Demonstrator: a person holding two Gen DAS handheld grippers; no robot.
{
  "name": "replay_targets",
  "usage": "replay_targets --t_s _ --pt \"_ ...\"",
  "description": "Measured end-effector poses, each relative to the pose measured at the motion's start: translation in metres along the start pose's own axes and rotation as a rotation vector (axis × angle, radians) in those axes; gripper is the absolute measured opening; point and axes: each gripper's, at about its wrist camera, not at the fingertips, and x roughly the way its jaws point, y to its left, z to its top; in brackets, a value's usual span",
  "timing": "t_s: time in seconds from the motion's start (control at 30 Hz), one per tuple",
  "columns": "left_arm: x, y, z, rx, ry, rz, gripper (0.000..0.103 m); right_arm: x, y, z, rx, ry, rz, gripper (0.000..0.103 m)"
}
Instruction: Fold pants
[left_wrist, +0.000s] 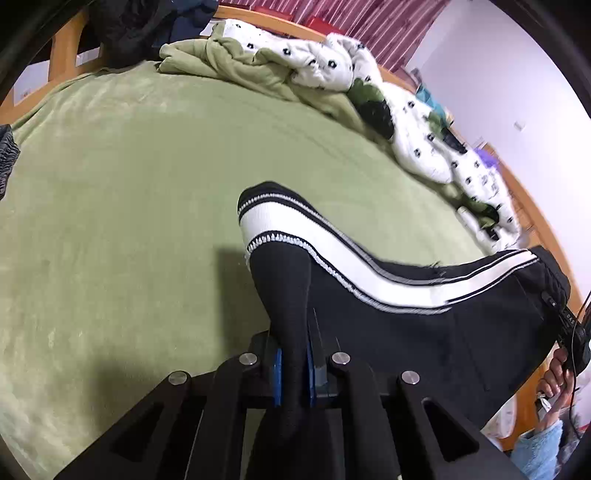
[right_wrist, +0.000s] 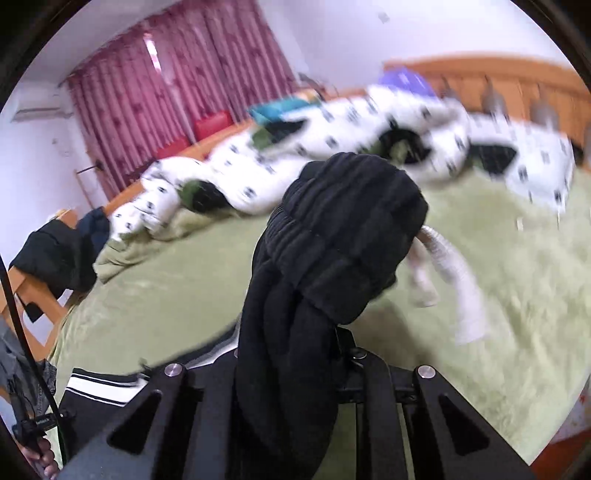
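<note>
Black pants (left_wrist: 424, 332) with white side stripes hang stretched above a green bed (left_wrist: 129, 203). My left gripper (left_wrist: 293, 373) is shut on the pants near the striped cuff (left_wrist: 266, 206), with fabric pinched between its blue pads (left_wrist: 277, 376). My right gripper (right_wrist: 314, 354) is shut on the ribbed black waistband (right_wrist: 347, 236), which bunches over its fingers and hides them. White drawstrings (right_wrist: 465, 295) dangle from the waistband. The right gripper also shows at the right edge of the left wrist view (left_wrist: 570, 332). The striped leg shows at the lower left of the right wrist view (right_wrist: 103, 384).
A crumpled white duvet with black marks (left_wrist: 406, 122) (right_wrist: 332, 147) and a green blanket (left_wrist: 221, 62) lie along the far side of the bed. Dark clothes (right_wrist: 55, 251) hang over a wooden chair. A wooden headboard (right_wrist: 498, 81) and red curtains (right_wrist: 166, 92) stand behind.
</note>
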Motion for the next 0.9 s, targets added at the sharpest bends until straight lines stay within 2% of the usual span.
replay_targets --t_s 0.17,0.3,0.43,0.53,0.6,0.63,0.7,0.73,0.77,0.9 --pt "-0.025 0.005 0.024 -0.001 -0.038 -0.050 0.009 -0.017 0.063 0.034 -0.046 -0.037 0.061 0.017" --pt "-0.057 0.022 0.043 0.038 -0.100 0.055 0.009 -0.020 0.095 0.037 -0.035 -0.045 0.159 0.017" --pt "-0.071 0.063 0.054 0.034 -0.100 0.196 0.010 0.010 0.110 0.017 -0.037 0.006 0.217 0.016" --pt "-0.049 0.096 0.048 -0.002 -0.064 0.270 0.010 0.050 0.100 -0.012 -0.054 0.091 0.201 0.016" --pt "-0.030 0.119 0.042 -0.042 -0.034 0.294 0.010 0.080 0.078 -0.037 -0.085 0.145 0.123 0.016" --pt "-0.020 0.132 0.036 -0.063 -0.023 0.304 0.011 0.099 0.060 -0.051 -0.068 0.201 0.082 0.016" --pt "-0.011 0.146 0.027 -0.091 -0.006 0.303 0.018 0.125 0.025 -0.073 0.016 0.296 0.033 0.017" --pt "-0.009 0.153 0.025 -0.112 -0.003 0.299 0.027 0.137 0.008 -0.083 0.067 0.348 0.034 0.018" --pt "-0.009 0.156 0.024 -0.124 -0.002 0.303 0.031 0.142 -0.001 -0.091 0.101 0.374 0.046 0.022" --pt "-0.017 0.151 0.022 -0.091 0.008 0.390 0.037 0.145 -0.015 -0.102 0.147 0.440 0.045 0.034"
